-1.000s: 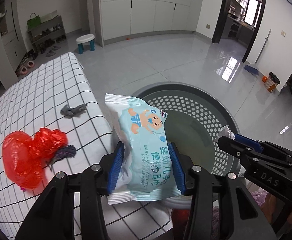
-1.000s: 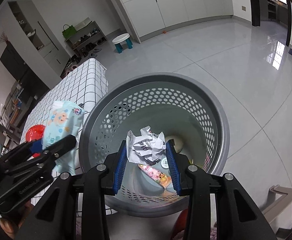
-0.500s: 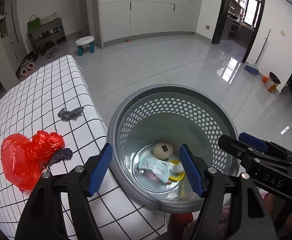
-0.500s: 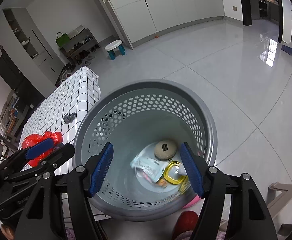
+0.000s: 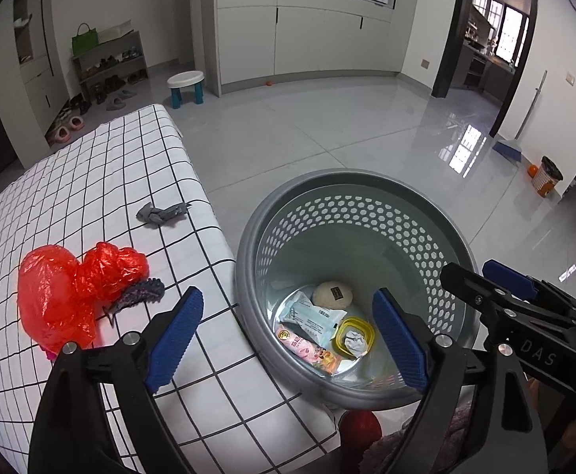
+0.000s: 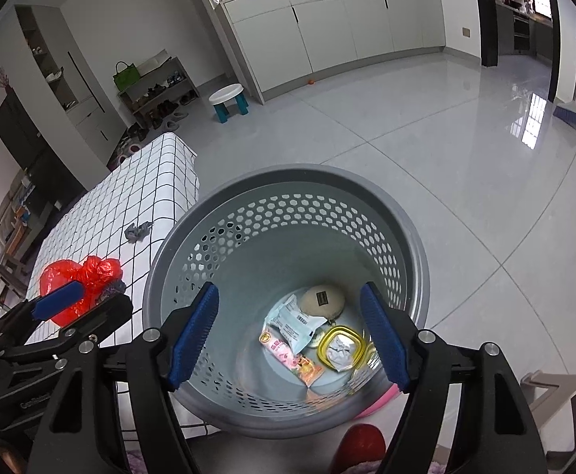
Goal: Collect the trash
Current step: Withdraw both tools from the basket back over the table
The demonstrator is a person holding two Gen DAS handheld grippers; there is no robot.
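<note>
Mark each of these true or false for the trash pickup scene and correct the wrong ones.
1. The pale blue wipes packet lies inside the grey perforated plastic basket. True.
2. The left gripper is clamped on the wipes packet. False: its jaws have just been opening and nothing is between its fingers.
3. The crumpled red plastic bag rests on the white black-gridded tablecloth. True.
4. The right gripper holds a crumpled white paper. False: its jaws have just been opening and are empty; the crumpled white paper sits in the yellow-rimmed container at the basket's bottom.
5. The small grey rag lies in the basket. False: it is on the tablecloth.
</note>
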